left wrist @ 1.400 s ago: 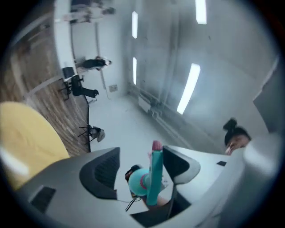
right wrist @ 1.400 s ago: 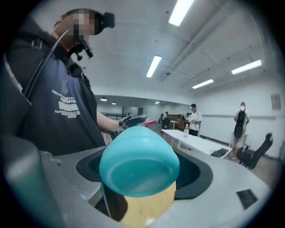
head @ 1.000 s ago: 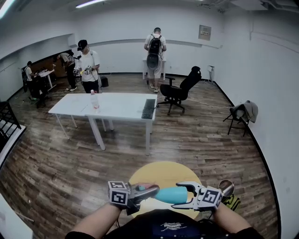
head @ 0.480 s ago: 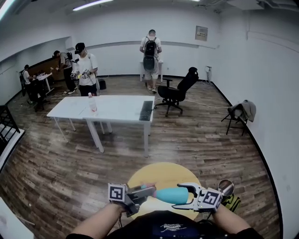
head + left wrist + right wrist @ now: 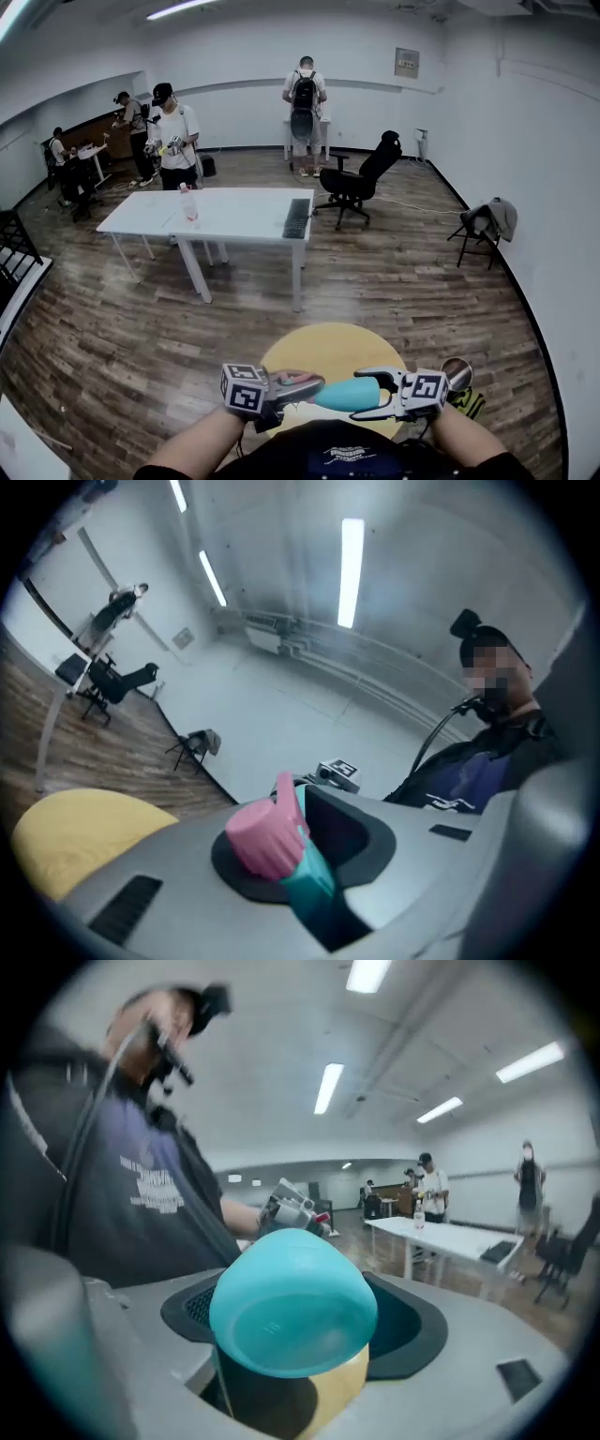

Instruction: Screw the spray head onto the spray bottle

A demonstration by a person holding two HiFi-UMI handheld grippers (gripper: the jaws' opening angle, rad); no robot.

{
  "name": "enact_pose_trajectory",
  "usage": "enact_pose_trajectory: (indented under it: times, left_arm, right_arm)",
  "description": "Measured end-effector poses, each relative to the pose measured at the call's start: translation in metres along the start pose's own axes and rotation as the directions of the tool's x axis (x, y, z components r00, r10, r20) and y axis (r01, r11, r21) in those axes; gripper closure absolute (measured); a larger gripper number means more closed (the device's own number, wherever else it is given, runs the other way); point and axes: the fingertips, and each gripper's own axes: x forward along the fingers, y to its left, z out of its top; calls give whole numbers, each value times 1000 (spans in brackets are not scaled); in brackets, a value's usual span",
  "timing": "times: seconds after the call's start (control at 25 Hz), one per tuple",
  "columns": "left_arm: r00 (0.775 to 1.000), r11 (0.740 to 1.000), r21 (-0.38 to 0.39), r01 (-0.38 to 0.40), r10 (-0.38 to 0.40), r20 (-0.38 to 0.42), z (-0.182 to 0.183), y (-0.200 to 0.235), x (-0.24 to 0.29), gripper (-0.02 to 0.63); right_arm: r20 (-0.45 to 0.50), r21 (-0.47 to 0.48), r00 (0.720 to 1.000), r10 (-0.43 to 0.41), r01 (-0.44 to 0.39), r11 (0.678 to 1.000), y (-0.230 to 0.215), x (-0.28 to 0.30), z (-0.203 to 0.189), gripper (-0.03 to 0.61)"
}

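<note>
Low in the head view, over a round yellow table (image 5: 337,345), a teal spray bottle (image 5: 349,394) lies sideways in my right gripper (image 5: 362,395), which is shut on its body. The bottle's rounded base (image 5: 292,1312) fills the right gripper view. The pink spray head (image 5: 298,380) sits on the bottle's neck at the left end. My left gripper (image 5: 296,385) is closing its jaws on that head. In the left gripper view the pink head (image 5: 265,834) lies between the dark pads, with the teal neck (image 5: 309,878) below it.
A white table (image 5: 234,211) with a keyboard (image 5: 297,217) and a small bottle (image 5: 190,202) stands across the wooden floor. Behind it are a black office chair (image 5: 361,183) and several people. A folding chair with clothing (image 5: 483,230) stands by the right wall.
The left gripper's jaws spread a little around the pink head half a second ago and have come back in on it. The bottle and right gripper have barely moved.
</note>
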Motion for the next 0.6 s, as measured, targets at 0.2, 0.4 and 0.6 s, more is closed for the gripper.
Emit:
enact_pose_trajectory:
  times: [0.2,0.4,0.6]
  left_arm:
    - [976,997,36,-72,78,-205,4,2,15,525]
    - [987,987,-124,-106,89,-134,1,16,6,515]
    - [947,850,-506,145,28,319,17,22,-21,454]
  right_arm:
    - [129,265,984,119,-150,953,-5,1,-13,150]
    - [160,331,983,93,-142,933,-11,4,-7,150]
    - [190,256,982,-22,-28,966,-19,-3,17,150]
